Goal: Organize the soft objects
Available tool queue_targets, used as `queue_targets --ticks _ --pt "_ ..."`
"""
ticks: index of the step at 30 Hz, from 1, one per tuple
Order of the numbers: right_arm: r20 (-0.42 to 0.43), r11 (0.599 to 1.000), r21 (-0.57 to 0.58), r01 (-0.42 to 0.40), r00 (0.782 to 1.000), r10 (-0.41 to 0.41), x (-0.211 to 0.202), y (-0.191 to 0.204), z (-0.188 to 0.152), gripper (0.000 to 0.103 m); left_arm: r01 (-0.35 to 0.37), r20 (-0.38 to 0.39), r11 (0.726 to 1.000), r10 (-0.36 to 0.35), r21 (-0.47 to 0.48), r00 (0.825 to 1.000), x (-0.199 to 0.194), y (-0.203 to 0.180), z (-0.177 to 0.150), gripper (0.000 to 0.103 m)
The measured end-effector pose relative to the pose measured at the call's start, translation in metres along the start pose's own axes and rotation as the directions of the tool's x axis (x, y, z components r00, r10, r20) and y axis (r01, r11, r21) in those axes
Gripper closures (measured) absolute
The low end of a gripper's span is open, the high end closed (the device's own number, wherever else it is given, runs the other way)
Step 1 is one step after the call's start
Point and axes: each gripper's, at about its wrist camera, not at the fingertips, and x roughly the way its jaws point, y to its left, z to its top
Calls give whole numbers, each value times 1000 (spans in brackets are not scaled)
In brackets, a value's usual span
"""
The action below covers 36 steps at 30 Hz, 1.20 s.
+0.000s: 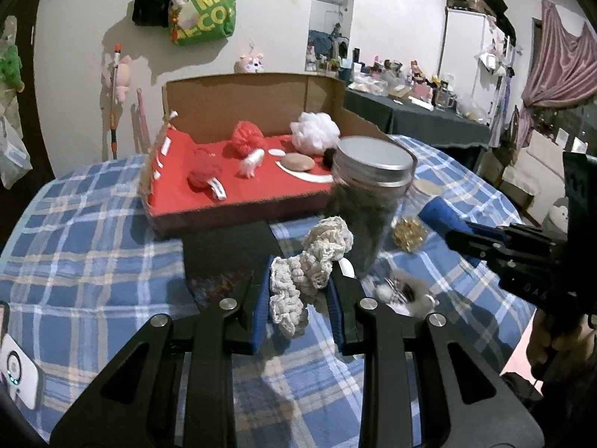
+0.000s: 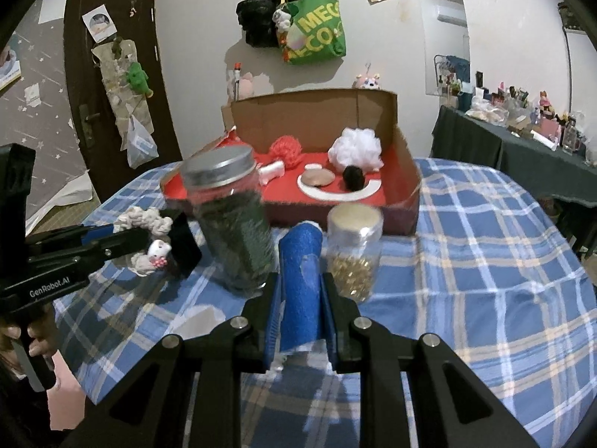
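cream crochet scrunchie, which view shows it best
The left wrist view: the cream crochet scrunchie fills the centre, clamped in the left gripper. In the right wrist view it is small at the left edge, partly hidden by that gripper.

Left gripper [image 1: 298, 298] jaws clamp a cream crocheted scrunchie [image 1: 309, 272] above the plaid tablecloth [image 1: 93, 254].

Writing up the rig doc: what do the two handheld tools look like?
Both alike: the left tool and right tool have matte black angular linkage arms with silver round pivot pins and blue pads. The left one's side reads "GenRobot.AI" in white.
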Motion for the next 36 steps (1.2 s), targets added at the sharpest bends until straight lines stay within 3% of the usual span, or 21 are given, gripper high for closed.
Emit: queue_targets --ticks 19,29,36 --pt "23 999 -13 48 999 -48 13 -32 53 81 -77 19 997 77 7 997 13 39 45 78" --pt "-95 994 -111 2 995 -13 67 -41 97 80 -17 -80 994 26 109 996 58 44 81 78" --pt "-235 977 -214 6 970 -57 120 -44 117 81 4 -171 988 22 152 985 96 56 98 78"
